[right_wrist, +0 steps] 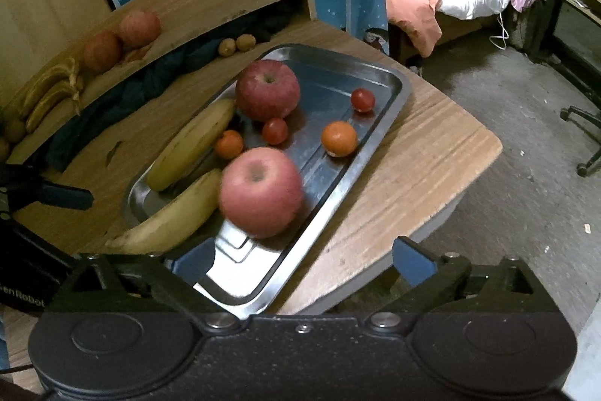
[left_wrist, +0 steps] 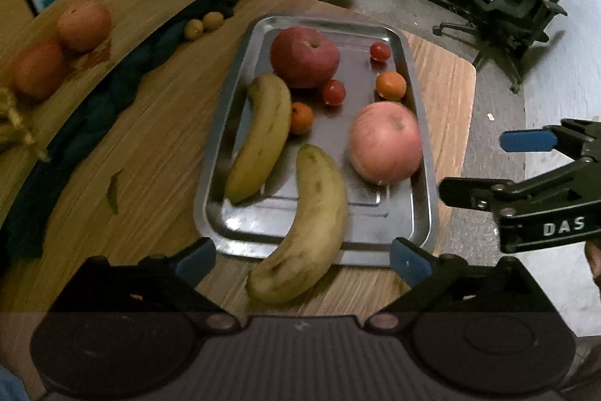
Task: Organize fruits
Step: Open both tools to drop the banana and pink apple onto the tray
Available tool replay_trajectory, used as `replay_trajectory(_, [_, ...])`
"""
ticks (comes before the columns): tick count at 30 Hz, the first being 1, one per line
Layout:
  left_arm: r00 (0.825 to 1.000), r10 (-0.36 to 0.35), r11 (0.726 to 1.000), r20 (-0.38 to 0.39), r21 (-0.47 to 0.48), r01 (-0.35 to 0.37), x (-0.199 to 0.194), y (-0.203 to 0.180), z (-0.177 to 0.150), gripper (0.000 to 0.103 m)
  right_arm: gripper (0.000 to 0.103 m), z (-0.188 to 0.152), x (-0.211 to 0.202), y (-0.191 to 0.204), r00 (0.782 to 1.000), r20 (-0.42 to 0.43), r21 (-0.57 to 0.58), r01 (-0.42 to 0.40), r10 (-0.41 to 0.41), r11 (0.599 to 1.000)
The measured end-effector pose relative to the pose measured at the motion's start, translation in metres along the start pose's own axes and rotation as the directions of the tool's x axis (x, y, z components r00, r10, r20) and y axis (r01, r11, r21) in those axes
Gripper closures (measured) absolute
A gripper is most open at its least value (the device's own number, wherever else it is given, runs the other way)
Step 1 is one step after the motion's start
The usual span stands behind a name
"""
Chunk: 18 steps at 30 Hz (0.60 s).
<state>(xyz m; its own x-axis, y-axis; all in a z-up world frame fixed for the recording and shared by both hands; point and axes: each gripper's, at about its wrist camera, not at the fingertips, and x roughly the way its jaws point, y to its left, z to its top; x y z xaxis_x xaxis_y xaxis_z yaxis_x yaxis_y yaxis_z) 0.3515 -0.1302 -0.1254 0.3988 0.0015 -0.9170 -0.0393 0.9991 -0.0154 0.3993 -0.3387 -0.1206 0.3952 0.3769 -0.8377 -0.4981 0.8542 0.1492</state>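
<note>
The fruit sits on my metal tray (left_wrist: 420,153) on the worktop (left_wrist: 150,153); the near apple (right_wrist: 261,192) is blurred. My left gripper (left_wrist: 302,260) straddles a banana (left_wrist: 306,228) tip, wide apart, untouching. My right gripper (right_wrist: 302,260) gapes empty.

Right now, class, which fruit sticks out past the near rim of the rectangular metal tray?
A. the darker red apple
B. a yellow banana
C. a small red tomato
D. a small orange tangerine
B: one yellow banana overhangs the rectangular metal tray's near rim onto the wooden table.
</note>
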Motion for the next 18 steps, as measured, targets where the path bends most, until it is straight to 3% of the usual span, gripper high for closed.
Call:
replay_trajectory(11, [0.998,0.058,0.992,-0.011,-0.108,-0.058,-0.019,0.043,-0.035,0.000,0.001,-0.013,-0.009,0.030,0.993,-0.122,-0.033,0.003,-0.008,0.999])
replay_trajectory(18, [0.995,0.097,0.976,0.018,-0.195,-0.092,-0.033,0.070,-0.044,0.000,0.001,-0.002,-0.011,0.055,0.991,-0.134,-0.114,-0.005,-0.010,0.993])
